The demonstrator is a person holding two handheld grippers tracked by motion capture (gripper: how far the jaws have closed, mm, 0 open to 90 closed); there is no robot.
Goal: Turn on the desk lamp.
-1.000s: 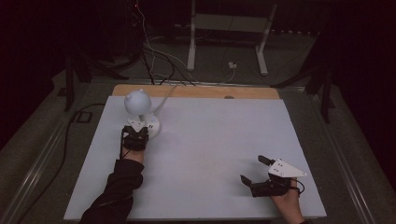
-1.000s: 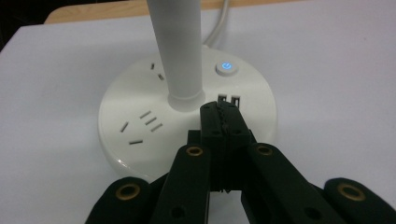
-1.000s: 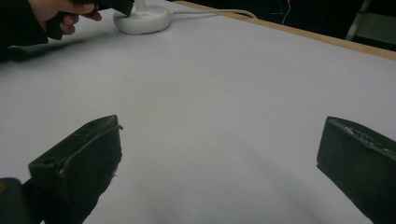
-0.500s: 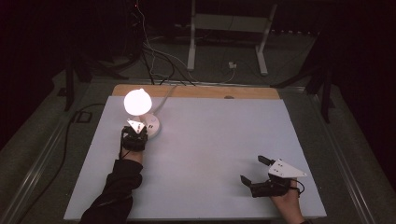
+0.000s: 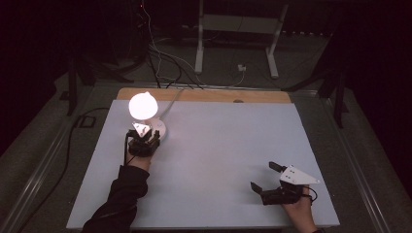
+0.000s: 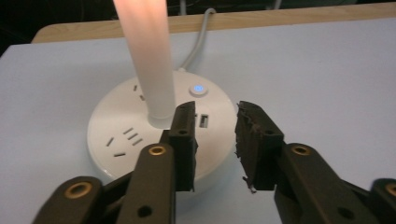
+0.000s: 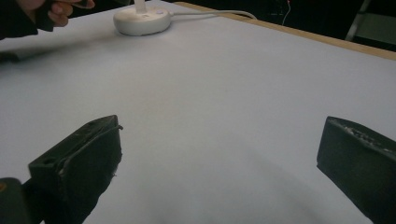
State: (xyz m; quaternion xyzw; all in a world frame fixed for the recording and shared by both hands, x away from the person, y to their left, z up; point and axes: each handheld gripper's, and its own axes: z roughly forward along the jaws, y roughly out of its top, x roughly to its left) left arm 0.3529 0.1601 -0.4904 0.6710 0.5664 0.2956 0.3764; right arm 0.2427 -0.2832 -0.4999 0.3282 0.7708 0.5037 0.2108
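A lit lamp stands at the table's back left, its round bulb point(image 5: 142, 105) glowing above a round white base point(image 5: 158, 129) with sockets. In the left gripper view the glowing stem point(image 6: 147, 60) rises from the base point(image 6: 116, 121), and a small button point(image 6: 198, 89) shines blue. My left gripper point(image 5: 145, 138) sits at the base's near edge, jaws a little apart over it point(image 6: 215, 140) and holding nothing. My right gripper point(image 5: 265, 177) rests open at the front right, its jaws wide apart point(image 7: 219, 158) over bare table. The lamp base point(image 7: 142, 21) is far off in that view.
A white board point(image 5: 218, 145) covers the table, with a wooden strip point(image 5: 204, 94) along the back. The lamp's white cable point(image 5: 172, 99) runs off the back edge to floor cables. A metal stand point(image 5: 238, 24) is behind. The surroundings are dark.
The lamp went from unlit a second ago to brightly lit. Both grippers have stayed nearly where they were.
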